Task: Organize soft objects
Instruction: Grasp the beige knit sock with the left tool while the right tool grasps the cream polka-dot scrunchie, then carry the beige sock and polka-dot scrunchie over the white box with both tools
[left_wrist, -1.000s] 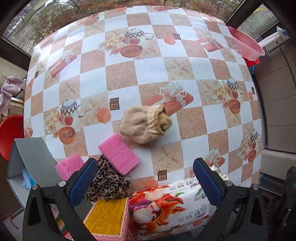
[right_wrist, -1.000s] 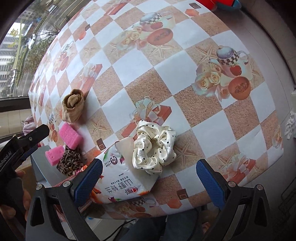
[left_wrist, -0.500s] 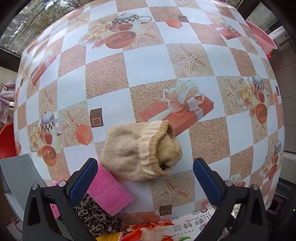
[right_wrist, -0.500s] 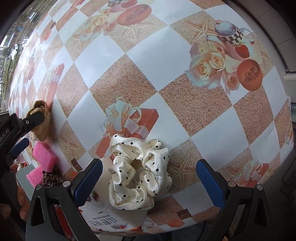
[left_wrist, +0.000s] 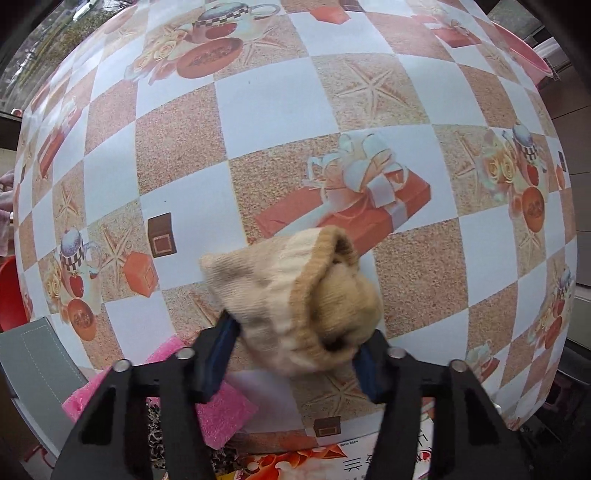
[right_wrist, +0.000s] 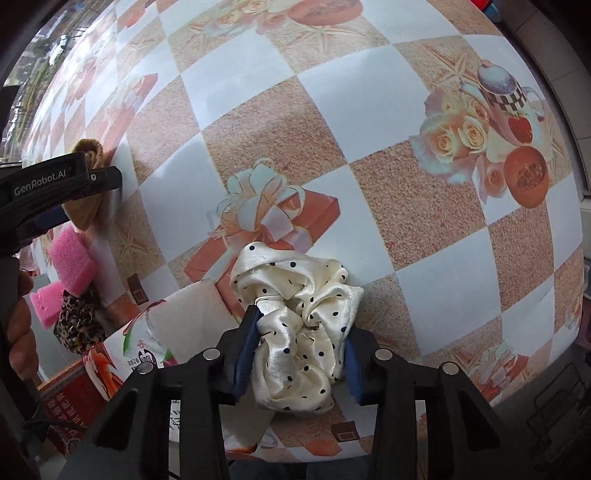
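Left gripper (left_wrist: 295, 354) points straight down at the checkered tablecloth (left_wrist: 273, 96) and its jaws are closing on a rolled tan sock (left_wrist: 291, 299) — the blue pads (left_wrist: 221, 347) press into both sides of the bundle, whose cuffed opening faces the lower right. Just to the near left of the sock lies a pink sponge (left_wrist: 221, 413), partly under the gripper's black frame, with a leopard-print scrunchie (left_wrist: 157, 443) beside it and a printed tissue pack (left_wrist: 332, 461) at the near edge. A grey box (left_wrist: 33, 369) sits at the table's left edge

Right gripper (right_wrist: 297, 354) also points steeply down, its jaws closing on a cream polka-dot scrunchie (right_wrist: 299, 325); the satin bunches up between the two blue pads (right_wrist: 245, 347), so the pads are already squeezing it. That scrunchie rests on the table just right of the tissue pack (right_wrist: 155, 332), near a printed gift-box motif. In this view the left gripper appears at the far left with the sock (right_wrist: 86, 195) in its grasp, and two pink sponges (right_wrist: 70, 258) and the leopard scrunchie (right_wrist: 77, 321) sit below it — a hand (right_wrist: 18, 332) shows at the left border
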